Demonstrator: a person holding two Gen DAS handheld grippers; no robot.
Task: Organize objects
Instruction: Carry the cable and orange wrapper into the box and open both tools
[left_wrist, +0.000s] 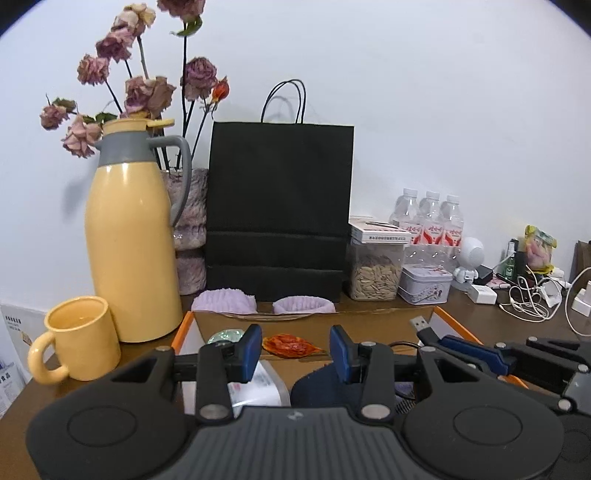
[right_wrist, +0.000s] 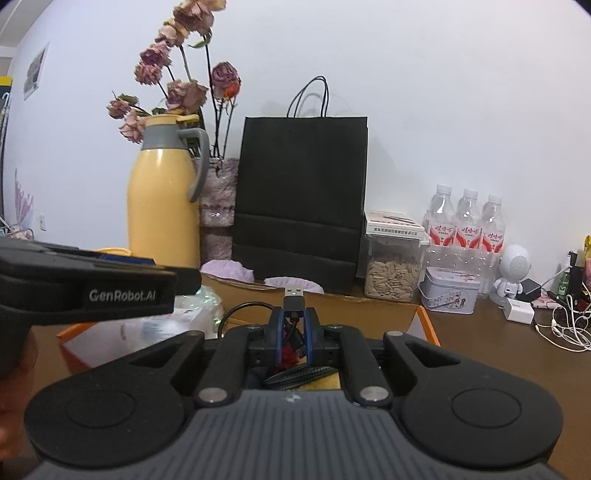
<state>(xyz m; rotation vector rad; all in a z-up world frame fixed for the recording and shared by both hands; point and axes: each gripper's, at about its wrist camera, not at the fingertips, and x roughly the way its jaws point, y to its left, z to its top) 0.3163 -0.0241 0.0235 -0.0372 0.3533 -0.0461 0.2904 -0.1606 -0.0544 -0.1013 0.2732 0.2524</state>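
The right gripper (right_wrist: 294, 325) pinches the black USB cable (right_wrist: 294, 295) just behind its plug (leaving the connector free) above the orange-edged box (right_wrist: 428, 325), while the left gripper (left_wrist: 294, 350) hangs part-open and empty beside it.

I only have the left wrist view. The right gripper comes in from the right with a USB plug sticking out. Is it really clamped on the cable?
Observer: Yes. In the right wrist view the right gripper is shut on the USB cable, plug pointing up past the fingertips.
Operator: Where does the rest of the cable go?
Observer: It loops left and then runs down under the gripper, into the box.
Operator: Anything beneath the jaws I cannot see?
Observer: A braided black cord and something red lie below them; what the red thing is, I cannot tell.
Operator: And my left gripper?
Observer: It shows side-on at the left, with a "GenRobot.AI" label.
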